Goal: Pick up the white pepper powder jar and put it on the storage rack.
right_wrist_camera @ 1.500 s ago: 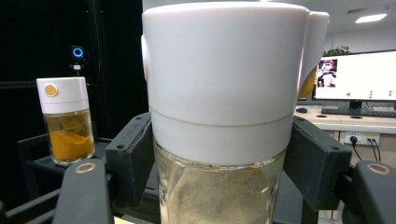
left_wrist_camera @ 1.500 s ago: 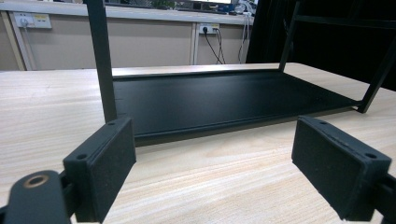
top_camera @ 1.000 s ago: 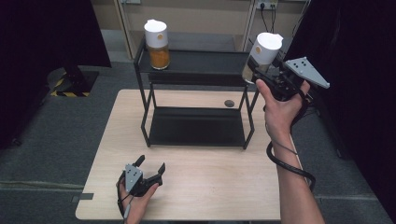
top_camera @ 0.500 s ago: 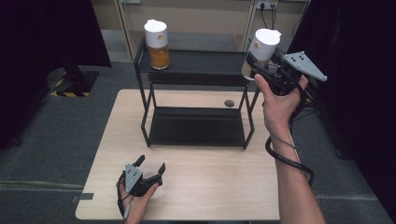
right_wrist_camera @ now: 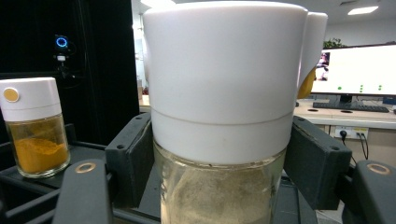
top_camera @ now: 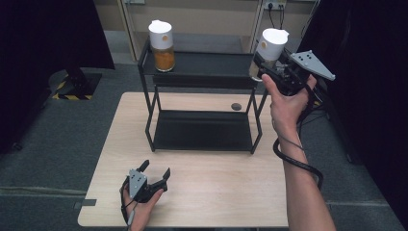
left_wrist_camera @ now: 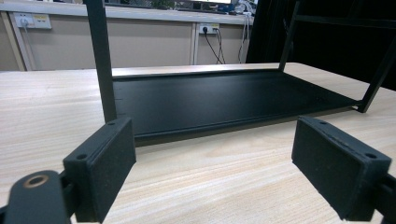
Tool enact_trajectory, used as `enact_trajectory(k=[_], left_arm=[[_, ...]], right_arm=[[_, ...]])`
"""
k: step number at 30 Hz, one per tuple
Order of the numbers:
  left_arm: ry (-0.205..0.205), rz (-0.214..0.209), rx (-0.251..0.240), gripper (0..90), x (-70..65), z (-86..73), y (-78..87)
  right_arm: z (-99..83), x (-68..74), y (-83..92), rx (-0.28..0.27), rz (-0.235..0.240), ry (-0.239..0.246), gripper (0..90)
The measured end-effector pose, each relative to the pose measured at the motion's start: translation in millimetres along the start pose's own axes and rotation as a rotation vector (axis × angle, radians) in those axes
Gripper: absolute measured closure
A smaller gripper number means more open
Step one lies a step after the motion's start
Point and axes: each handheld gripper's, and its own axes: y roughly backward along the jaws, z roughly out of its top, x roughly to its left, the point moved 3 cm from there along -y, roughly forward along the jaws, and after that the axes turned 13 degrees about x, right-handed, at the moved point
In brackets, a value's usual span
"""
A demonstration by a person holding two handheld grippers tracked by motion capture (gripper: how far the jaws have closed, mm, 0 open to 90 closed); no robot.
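- Right gripper (top_camera: pixel 263 66): jaws clamped on the pale jar (right_wrist_camera: pixel 219 140), one pad on each side, just under its white lid (right_wrist_camera: pixel 224 60).
- Pale jar: upright, at the right end of the rack's (top_camera: pixel 202 72) top shelf; contact with the shelf cannot be told.
- Left gripper (top_camera: pixel 155 172): jaws wide, nothing between them, low over the table (top_camera: pixel 216 187), pointing at the rack's bottom shelf.
- Orange jar (top_camera: pixel 163 41): upright on the top shelf's left end, well apart from the pale jar.
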Motion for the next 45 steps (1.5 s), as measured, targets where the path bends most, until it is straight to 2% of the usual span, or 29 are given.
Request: enact_trajectory(k=[15, 27, 45], left_arm=[[0.001, 0.000, -0.001, 13.0, 0.0, -0.1, 0.0], [-0.001, 0.000, 0.000, 13.1, 0.0, 0.1, -0.1], [-0.001, 0.000, -0.001, 13.0, -0.1, -0.2, -0.1]], right_arm=[[7.1, -2.6, -9.6, 0.028, -0.020, 0.014, 30.6], [7.7, -6.0, -16.6, 0.042, -0.025, 0.002, 30.6], [16.4, -8.0, -29.5, 0.067, -0.048, 0.013, 30.6]])
